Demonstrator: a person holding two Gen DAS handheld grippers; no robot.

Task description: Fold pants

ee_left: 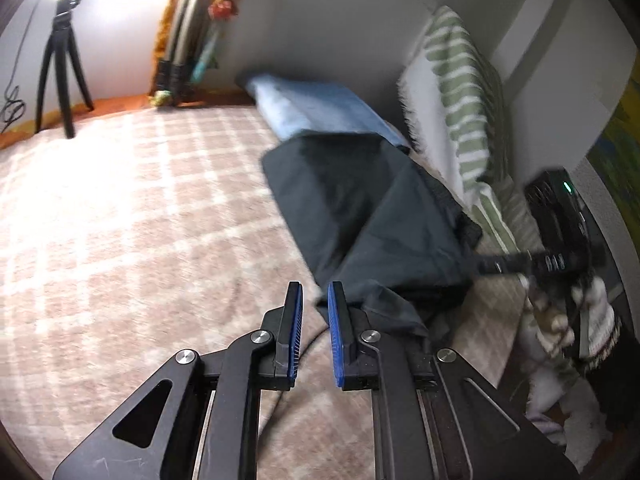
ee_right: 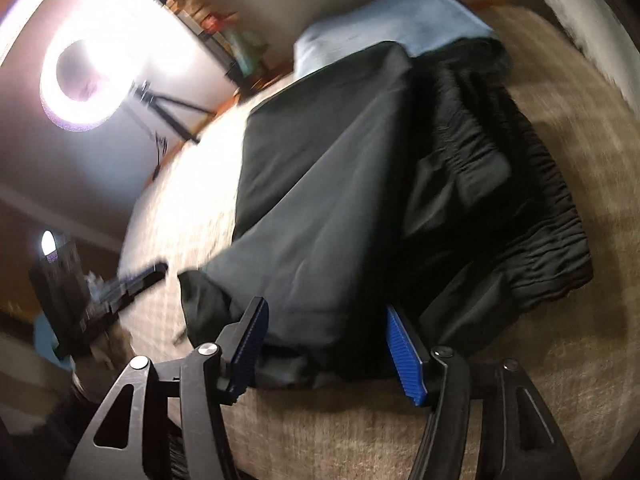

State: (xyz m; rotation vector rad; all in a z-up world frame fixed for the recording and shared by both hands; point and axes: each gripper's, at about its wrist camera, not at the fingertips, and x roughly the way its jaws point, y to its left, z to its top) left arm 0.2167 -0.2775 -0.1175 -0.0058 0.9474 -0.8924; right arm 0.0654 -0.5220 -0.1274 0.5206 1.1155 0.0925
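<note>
Dark folded pants [ee_left: 360, 208] lie on the checked bed cover [ee_left: 140, 220], resting partly on a folded light blue garment [ee_left: 316, 108]. My left gripper [ee_left: 315, 292] is open with a narrow gap and empty, just left of the pants' near corner. In the right wrist view the pants [ee_right: 328, 184] fill the middle, with the gathered waistband [ee_right: 532, 232] at the right. My right gripper [ee_right: 326, 312] is open wide, its jaws on either side of the pants' near edge. The right gripper also shows in the left wrist view [ee_left: 492, 266], at the pants' right edge.
A green-striped cushion [ee_left: 460, 92] leans on the wall at the right. A black tripod [ee_left: 60, 64] stands at the back left, with a ring light [ee_right: 80, 80] above it. Shelves with objects [ee_left: 192, 40] stand at the back.
</note>
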